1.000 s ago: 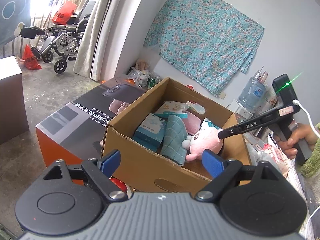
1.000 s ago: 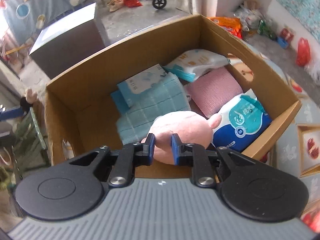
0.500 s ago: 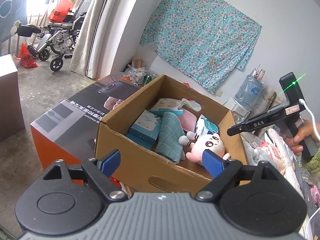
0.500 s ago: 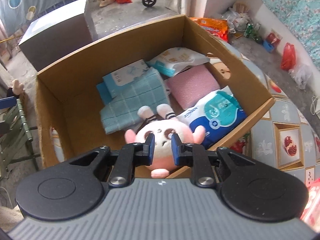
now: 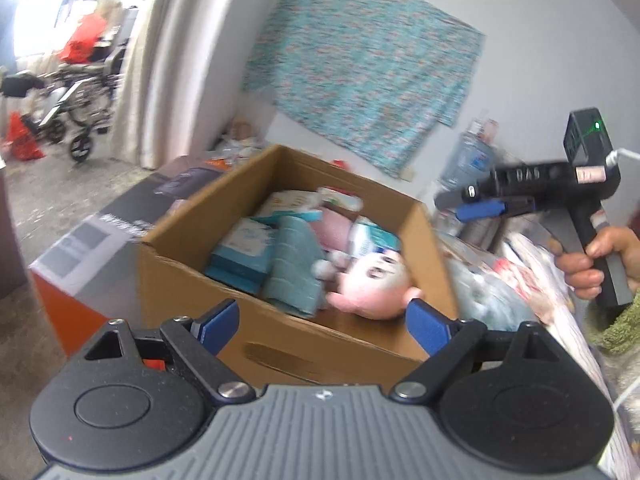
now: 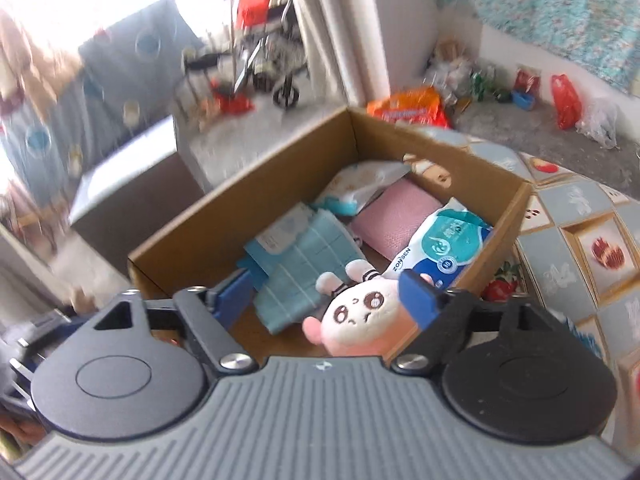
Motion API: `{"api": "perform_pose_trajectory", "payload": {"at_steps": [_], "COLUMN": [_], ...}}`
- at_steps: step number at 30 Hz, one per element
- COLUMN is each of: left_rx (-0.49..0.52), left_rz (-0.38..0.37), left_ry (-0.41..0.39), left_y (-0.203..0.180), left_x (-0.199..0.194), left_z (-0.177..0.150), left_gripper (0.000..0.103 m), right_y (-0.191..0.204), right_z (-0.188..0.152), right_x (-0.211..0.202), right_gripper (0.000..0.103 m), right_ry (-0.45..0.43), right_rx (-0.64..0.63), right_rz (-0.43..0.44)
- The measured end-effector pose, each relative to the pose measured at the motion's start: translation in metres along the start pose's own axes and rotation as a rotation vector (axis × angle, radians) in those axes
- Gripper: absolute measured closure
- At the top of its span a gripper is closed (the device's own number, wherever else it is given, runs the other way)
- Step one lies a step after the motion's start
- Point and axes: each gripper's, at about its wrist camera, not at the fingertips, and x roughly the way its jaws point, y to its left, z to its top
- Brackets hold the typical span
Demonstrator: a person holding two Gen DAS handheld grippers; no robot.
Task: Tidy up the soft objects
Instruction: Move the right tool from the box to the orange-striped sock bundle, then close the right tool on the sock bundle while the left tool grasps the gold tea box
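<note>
Pink round-faced plush toy (image 6: 362, 314) lies in brown cardboard box (image 6: 502, 216), beside teal checked cloth (image 6: 304, 276).
R gripper (image 6: 326, 294) jaws just opened wide, empty; L gripper (image 5: 320, 322) wide, empty. Risk: plush near box edge, could snag on retreating pads.

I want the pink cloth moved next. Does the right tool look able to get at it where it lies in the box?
Probably yes: the pink cloth lies uncovered at the top of the open box, and the right tool is open above it.
</note>
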Motion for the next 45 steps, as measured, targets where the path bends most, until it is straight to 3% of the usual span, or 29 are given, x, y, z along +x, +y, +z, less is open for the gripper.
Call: {"api": "perform_pose_trajectory", "payload": {"at_steps": [6,14,19,24,35,39,45], "left_rx": [0.147,0.32,0.384,0.436,0.556,0.606,0.644], "left_rz": [-0.155,-0.347,-0.434,-0.464,-0.441,-0.419,-0.445], "left_ry": [0.012,0.112,0.158,0.207,0.153,0.142,0.137], "left_y": [-0.052,-0.128,-0.168,-0.2,-0.236,-0.249,-0.268], "left_x": [0.0,0.017,0.032,0.052,0.084,0.101,0.124], "left_z": [-0.019,-0.051,-0.081,-0.111,-0.153,-0.159,-0.161], "left_gripper": [0.007,0.007,0.007,0.007,0.008,0.014,0.019], "right_y": [-0.02,-0.03,-0.027,-0.032,-0.068,-0.081,-0.104], "right_z": [-0.056,-0.183,-0.274,-0.334,-0.384,-0.385,-0.368], "right_x": [-0.079,-0.169,-0.192,-0.188,-0.18,-0.168,-0.166], "right_gripper": [0.009,0.002,0.002,0.002,0.002,0.009,0.018], "right_ry": [-0.164,-0.359,-0.464,-0.441,-0.47,-0.482,-0.489], "right_rx": [0.137,0.269,0.401,0.497,0.63,0.653,0.648], "right_rz": [-0.038,-0.334,-0.473,-0.563,-0.558,-0.548,-0.577]}}
